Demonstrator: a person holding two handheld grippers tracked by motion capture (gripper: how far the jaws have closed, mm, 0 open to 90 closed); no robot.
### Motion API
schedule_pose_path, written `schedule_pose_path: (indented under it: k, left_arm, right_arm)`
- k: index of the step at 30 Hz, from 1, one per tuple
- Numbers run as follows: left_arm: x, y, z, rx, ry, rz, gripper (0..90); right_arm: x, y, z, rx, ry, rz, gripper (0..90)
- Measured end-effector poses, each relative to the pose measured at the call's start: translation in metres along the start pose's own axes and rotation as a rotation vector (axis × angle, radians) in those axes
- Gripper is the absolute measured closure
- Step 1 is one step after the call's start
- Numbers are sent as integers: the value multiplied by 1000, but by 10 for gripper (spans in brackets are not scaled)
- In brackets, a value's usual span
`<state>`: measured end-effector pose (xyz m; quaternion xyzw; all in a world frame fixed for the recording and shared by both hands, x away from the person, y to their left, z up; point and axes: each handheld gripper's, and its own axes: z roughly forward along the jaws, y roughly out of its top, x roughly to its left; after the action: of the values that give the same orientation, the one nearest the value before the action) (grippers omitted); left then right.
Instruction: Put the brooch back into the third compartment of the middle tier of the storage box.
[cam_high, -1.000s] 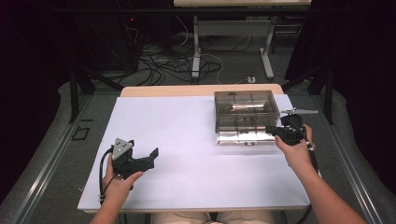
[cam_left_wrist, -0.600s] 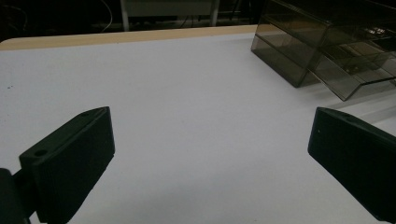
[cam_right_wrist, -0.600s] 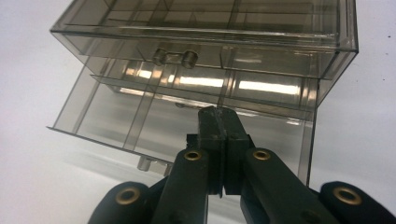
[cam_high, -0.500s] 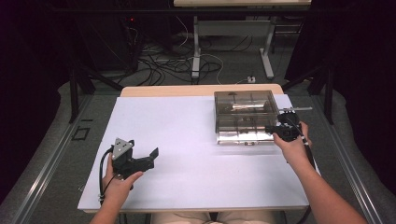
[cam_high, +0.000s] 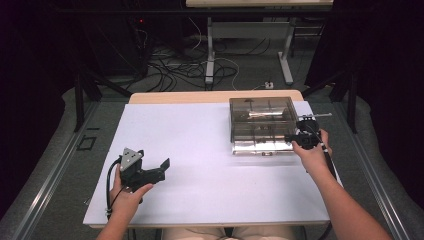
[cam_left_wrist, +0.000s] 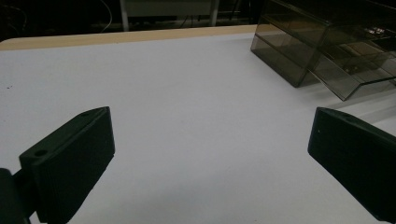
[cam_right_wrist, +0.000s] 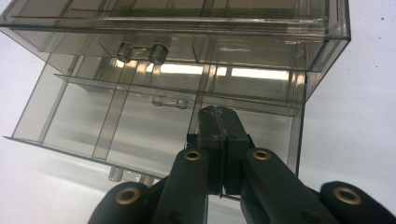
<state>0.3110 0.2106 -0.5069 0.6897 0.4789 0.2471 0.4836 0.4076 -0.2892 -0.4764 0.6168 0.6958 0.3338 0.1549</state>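
Bright worktop, dark surroundings

Overhead light falls evenly on the white worktop (cam_high: 210, 165), while the room beyond sinks into near black. Glare streaks run along the smoky clear box (cam_right_wrist: 187, 60) in the right gripper view. All three views are soft and grainy; shadows under the hands are faint and short.

In the left gripper view, the smoked plastic drawer box (cam_left_wrist: 322, 46) runs off the top and right edges. The right gripper (cam_right_wrist: 218, 116) hides part of the lower drawer (cam_right_wrist: 140, 135). The metallic object (cam_high: 260, 115) inside stays too small to identify.
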Motion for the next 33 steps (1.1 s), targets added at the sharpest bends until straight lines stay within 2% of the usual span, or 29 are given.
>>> schedule_pose_path:
  k: [2, 4, 5, 20, 33]
  left_arm:
    - [0, 0, 0, 2, 0, 0, 7]
    - [0, 0, 0, 2, 0, 0, 7]
    - [0, 0, 0, 2, 0, 0, 7]
    - [0, 0, 0, 1, -2, 1, 7]
    - [0, 0, 0, 1, -3, 1, 7]
  right_arm:
    - [1, 0, 1, 13, -4, 16, 900]
    - [-1, 1, 3, 7, -6, 1, 900]
    - [0, 1, 3, 21, -7, 19, 900]
    - [-3, 1, 12, 51, -20, 18, 900]
    - [-3, 2, 14, 55, -23, 13, 900]
